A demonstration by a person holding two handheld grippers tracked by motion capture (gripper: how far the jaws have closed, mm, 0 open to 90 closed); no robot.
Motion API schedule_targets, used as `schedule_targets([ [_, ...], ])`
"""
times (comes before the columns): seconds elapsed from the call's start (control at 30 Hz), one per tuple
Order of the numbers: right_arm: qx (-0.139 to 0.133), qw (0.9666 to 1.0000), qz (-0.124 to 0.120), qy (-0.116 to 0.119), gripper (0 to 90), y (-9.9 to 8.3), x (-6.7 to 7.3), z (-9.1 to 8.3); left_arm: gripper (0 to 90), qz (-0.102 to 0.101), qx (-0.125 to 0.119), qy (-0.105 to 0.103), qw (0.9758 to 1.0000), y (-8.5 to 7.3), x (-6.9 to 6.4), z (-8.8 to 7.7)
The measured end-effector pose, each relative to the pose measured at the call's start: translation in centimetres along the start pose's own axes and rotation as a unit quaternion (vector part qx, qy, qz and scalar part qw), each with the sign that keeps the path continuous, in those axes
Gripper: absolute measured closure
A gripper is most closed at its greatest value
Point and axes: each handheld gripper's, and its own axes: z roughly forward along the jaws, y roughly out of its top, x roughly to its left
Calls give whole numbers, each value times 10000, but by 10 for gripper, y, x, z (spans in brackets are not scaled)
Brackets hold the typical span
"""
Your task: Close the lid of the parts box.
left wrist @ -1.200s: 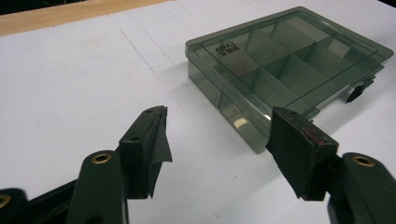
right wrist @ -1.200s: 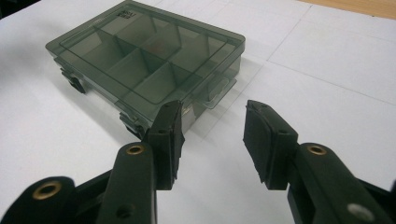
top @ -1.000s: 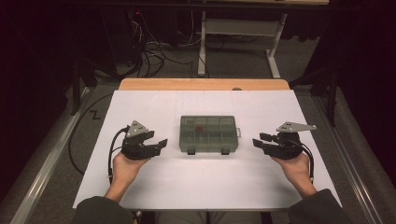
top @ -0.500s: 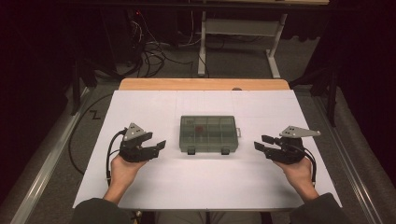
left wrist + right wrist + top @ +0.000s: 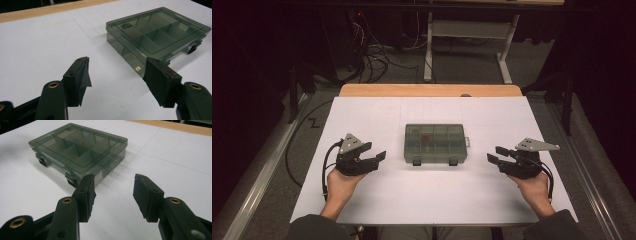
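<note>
Right gripper (image 5: 498,160), at the smoky-green clear plastic compartment box's (image 5: 434,143) four o'clock, has just been spreading, nothing between; left gripper (image 5: 374,157) likewise agape: grasp seems imminent

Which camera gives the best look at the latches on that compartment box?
The right gripper view: both front latches face it, close up. The high view shows them as small dark tabs on the box; the left gripper view catches them obliquely.

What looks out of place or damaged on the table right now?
Nothing stands out. The smoky compartment box sits flat and square on the white table, lid closed, with both front latches down. The left gripper and right gripper are open, empty, and apart from it, one on either side.
</note>
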Motion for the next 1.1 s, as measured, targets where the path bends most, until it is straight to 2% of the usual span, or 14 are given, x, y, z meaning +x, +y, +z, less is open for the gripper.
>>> schedule_targets([
  [0.6, -111, 9999, 68, -103, 516, -14, -6, -6, 366, -57, -113, 84, 9999, -7, 6, -5],
  [1.1, -306, 9992, 153, -215, 481, -27, -11, -11, 367, -281, -223, 151, 9992, -16, 12, -7],
])
